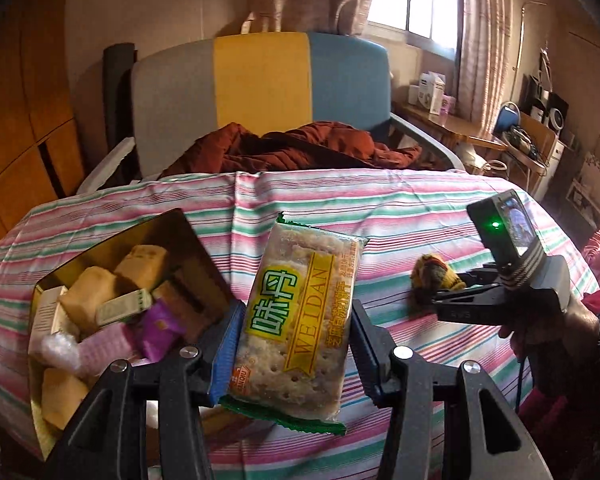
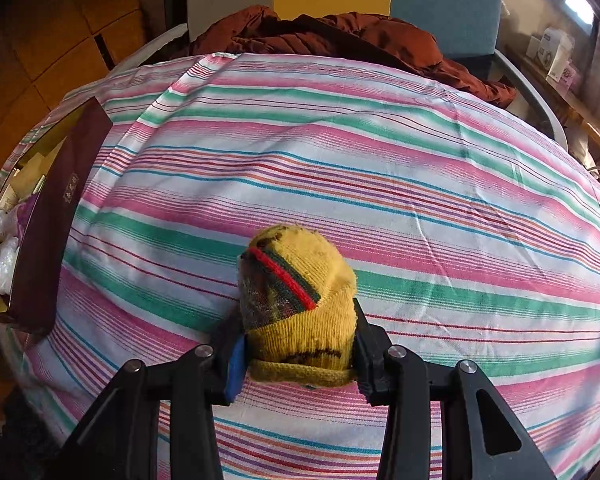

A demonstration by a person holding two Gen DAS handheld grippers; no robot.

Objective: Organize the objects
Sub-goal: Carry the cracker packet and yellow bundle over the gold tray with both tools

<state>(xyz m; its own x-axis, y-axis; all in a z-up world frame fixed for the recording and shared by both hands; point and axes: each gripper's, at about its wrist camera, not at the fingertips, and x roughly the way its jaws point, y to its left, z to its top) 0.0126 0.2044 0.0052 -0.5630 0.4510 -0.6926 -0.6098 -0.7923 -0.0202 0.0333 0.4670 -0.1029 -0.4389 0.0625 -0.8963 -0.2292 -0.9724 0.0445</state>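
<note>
My left gripper (image 1: 296,344) is shut on a clear cracker packet (image 1: 300,320) with a yellow and green label, held above the striped cloth, just right of the open box (image 1: 140,236). The box holds several wrapped snacks (image 1: 100,304). In the right wrist view my right gripper (image 2: 300,344) is shut on a rolled yellow knitted sock (image 2: 296,292) with a red and green stripe, low over the striped cloth (image 2: 380,160). The left wrist view shows that same right gripper (image 1: 440,296) at the right, with the sock (image 1: 432,276) in its jaws and a hand behind it.
The dark box (image 2: 64,192) sits at the cloth's left edge in the right wrist view. A chair (image 1: 260,92) with grey, yellow and blue panels stands behind the table, with a rust-red garment (image 1: 300,148) on its seat. A cluttered side table (image 1: 452,120) stands at right.
</note>
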